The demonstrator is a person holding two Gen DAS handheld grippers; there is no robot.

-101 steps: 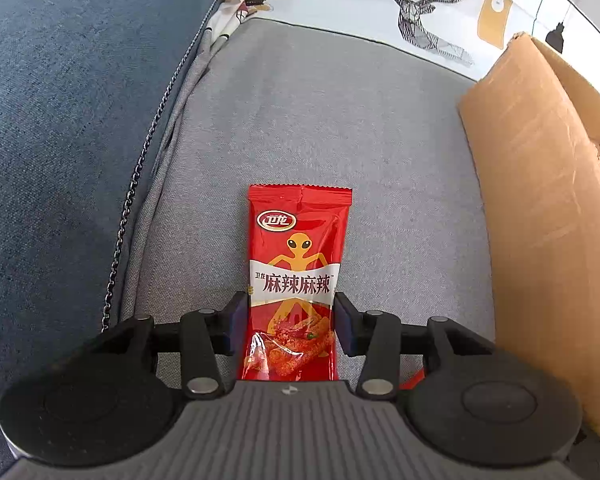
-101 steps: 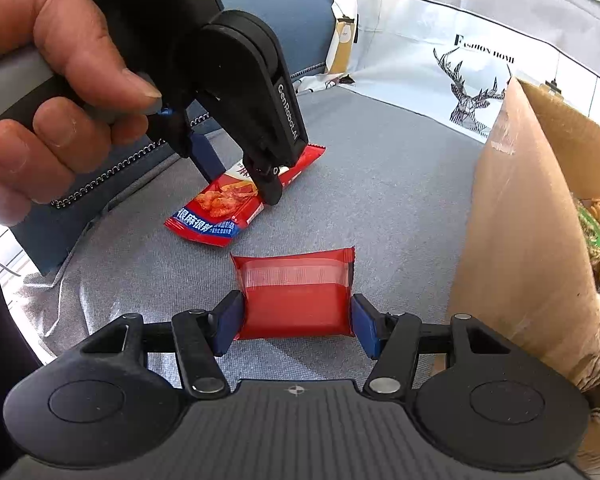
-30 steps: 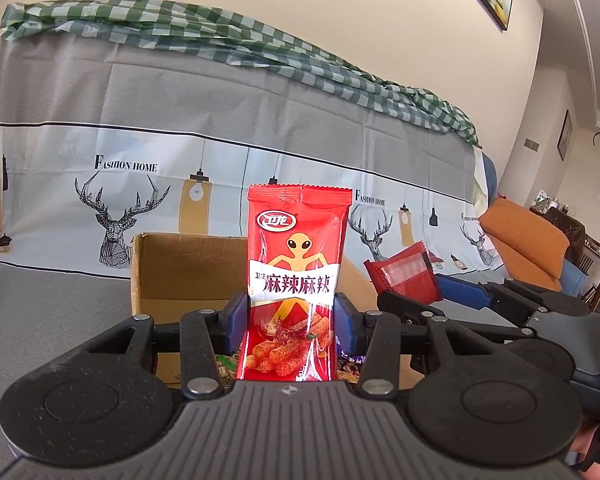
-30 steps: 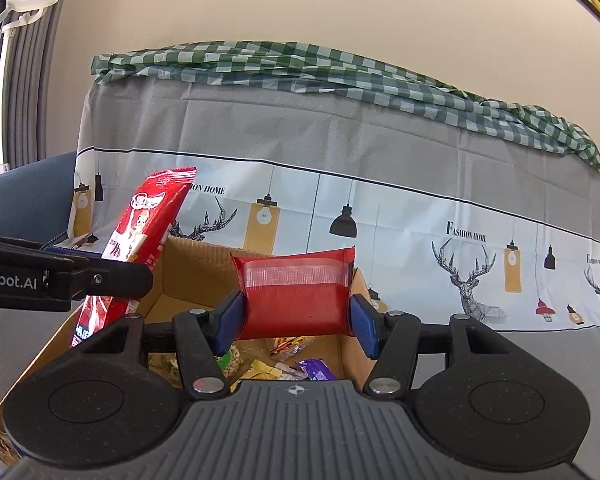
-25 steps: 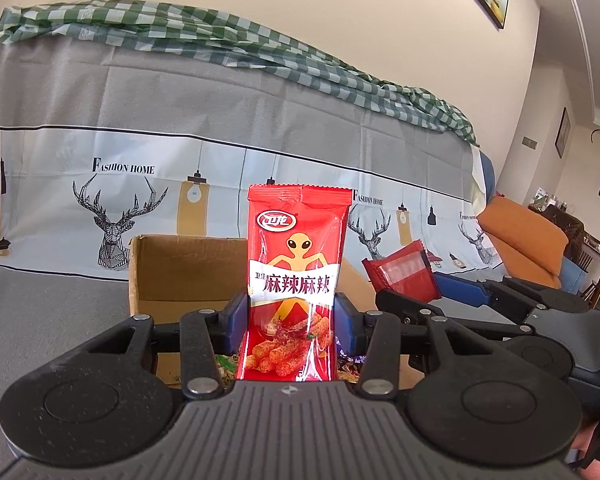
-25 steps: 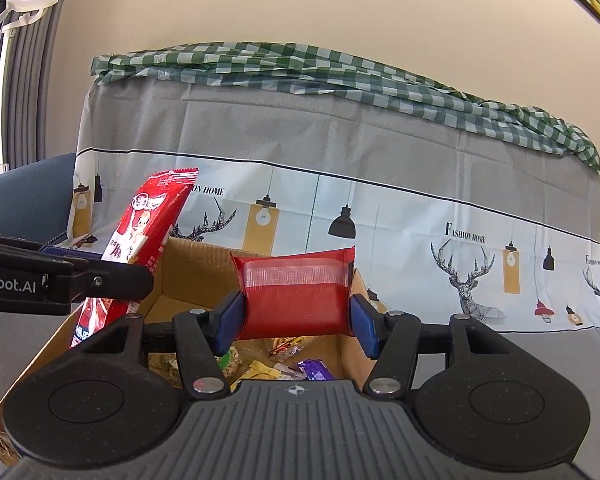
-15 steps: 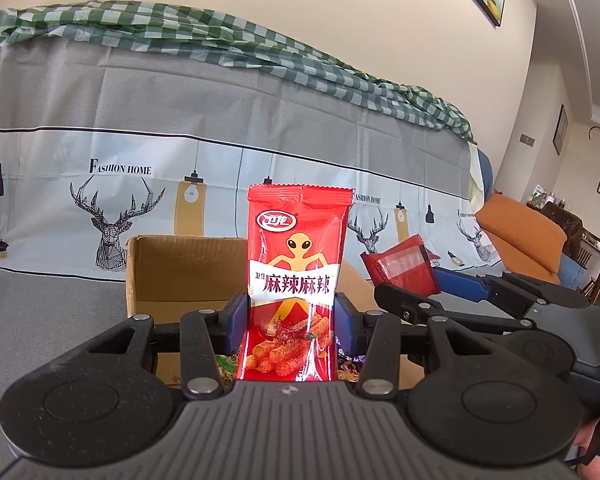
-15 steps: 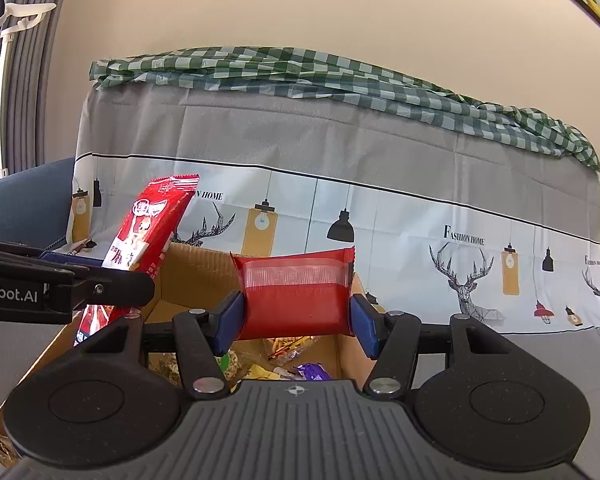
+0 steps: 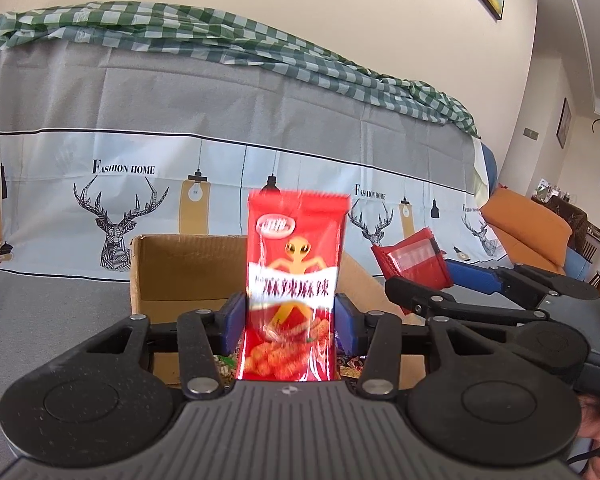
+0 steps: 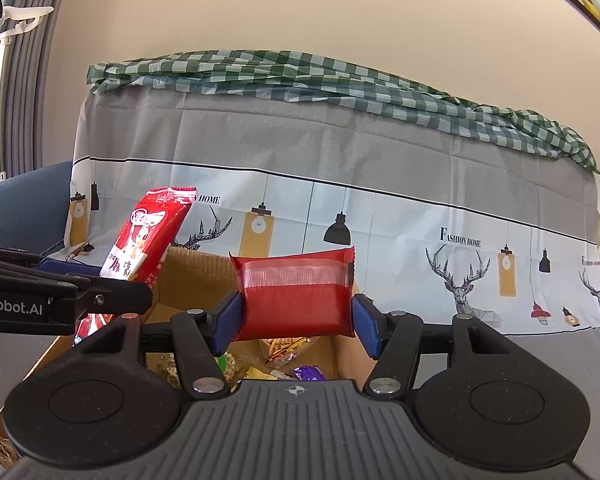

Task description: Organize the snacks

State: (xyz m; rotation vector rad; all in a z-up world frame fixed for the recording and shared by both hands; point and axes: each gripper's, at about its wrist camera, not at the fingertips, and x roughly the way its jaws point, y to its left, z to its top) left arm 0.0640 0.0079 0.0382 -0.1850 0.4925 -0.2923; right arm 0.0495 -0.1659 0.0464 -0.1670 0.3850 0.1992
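My left gripper (image 9: 290, 322) is shut on a red spicy-strip snack packet (image 9: 296, 280) with an orange alien figure, held upright above the open cardboard box (image 9: 172, 268). The same packet shows in the right wrist view (image 10: 146, 244). My right gripper (image 10: 296, 316) is shut on a plain red snack packet (image 10: 296, 300), also over the box (image 10: 192, 276). It shows in the left wrist view (image 9: 412, 260) at the right. Both packets hang in the air above the box opening.
The box holds several loose snacks (image 10: 288, 350). It stands on a sofa covered with a grey deer-print cloth (image 9: 112, 160). A green checked cloth (image 10: 300, 76) lies on the sofa back. An orange cushion (image 9: 528, 224) is at the far right.
Both grippers lifted their packets from the sofa seat and carried them over the box. In the last second they have risen slightly; the left packet now looks blurred.
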